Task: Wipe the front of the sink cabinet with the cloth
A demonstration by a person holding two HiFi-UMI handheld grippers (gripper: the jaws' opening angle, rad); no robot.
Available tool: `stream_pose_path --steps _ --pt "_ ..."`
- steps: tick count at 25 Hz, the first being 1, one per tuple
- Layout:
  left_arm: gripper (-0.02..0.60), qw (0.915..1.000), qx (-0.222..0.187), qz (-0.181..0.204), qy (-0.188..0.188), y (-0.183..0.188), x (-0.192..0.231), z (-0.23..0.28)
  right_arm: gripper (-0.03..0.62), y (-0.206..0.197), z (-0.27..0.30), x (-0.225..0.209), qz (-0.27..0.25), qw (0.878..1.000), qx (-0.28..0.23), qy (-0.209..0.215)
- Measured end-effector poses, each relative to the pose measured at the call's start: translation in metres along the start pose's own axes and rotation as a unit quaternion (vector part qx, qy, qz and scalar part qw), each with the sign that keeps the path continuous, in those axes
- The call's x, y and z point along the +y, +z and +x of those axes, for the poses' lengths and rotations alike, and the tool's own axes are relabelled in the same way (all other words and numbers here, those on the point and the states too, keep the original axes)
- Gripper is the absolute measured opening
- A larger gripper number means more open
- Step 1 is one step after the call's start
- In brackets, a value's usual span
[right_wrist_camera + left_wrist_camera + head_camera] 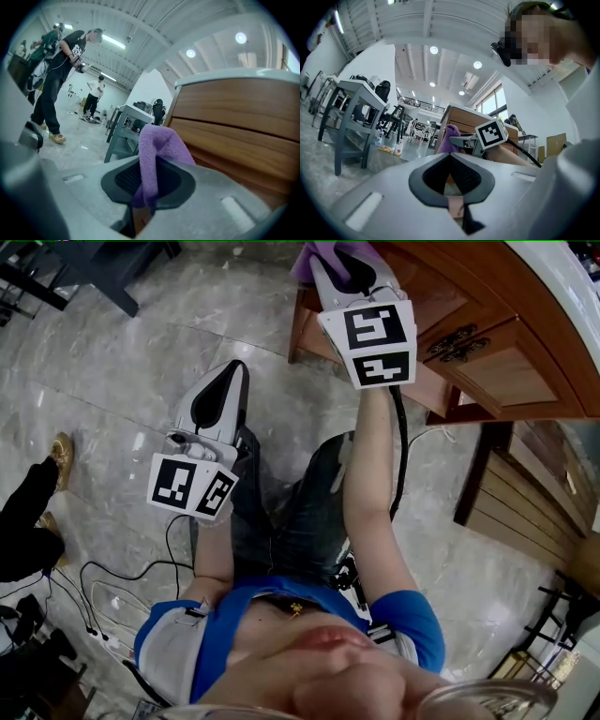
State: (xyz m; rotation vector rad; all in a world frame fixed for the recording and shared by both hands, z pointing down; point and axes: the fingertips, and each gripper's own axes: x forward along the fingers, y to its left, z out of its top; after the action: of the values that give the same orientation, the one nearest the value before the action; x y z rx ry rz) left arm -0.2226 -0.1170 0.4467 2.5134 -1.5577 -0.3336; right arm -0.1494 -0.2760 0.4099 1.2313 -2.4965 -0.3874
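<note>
Right tool [345,268]: at 12 o'clock in the head view, arm stretched out toward the cabinet; its jaws are clamped on the cloth.
Cloth [157,140]: purple, folded over and pinched between the right tool's dark pads, with a rounded hump standing up above them. It sits at the left end of the cabinet front; whether it actually touches the wood cannot be told.
Sink cabinet [506,371]: brown wood, running from 12 to 3 o'clock in the head view. In the right gripper view its panelled front fills the 3 o'clock side, just beside the cloth.
Drawer handle [459,343]: dark metal, on the cabinet front at 2 o'clock, well apart from the cloth.
Left tool [234,371]: at 10 o'clock in the head view, held over the floor, well apart from the cabinet; jaws together, nothing between them.
Floor [141,343]: pale grey marble; black cables [103,577] lie on it at 8 o'clock.
Bystander [56,79]: a person in dark clothes stands at 10 o'clock in the right gripper view.
</note>
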Motion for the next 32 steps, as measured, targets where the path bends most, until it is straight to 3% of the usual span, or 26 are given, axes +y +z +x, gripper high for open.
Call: stream_pose_path --steps 14,32 --pt "-0.002 0.9999 0.006 0.000 -0.013 -0.005 -0.010 0.004 0.061 -0.008 -0.006 -0.004 0.001 1.000 0.005 -0.014" --pt "-0.002 0.9972 0.017 -0.027 -0.068 -0.026 -0.044 0.020 0.061 -0.046 -0.071 -0.060 -0.004 0.994 0.054 -0.096"
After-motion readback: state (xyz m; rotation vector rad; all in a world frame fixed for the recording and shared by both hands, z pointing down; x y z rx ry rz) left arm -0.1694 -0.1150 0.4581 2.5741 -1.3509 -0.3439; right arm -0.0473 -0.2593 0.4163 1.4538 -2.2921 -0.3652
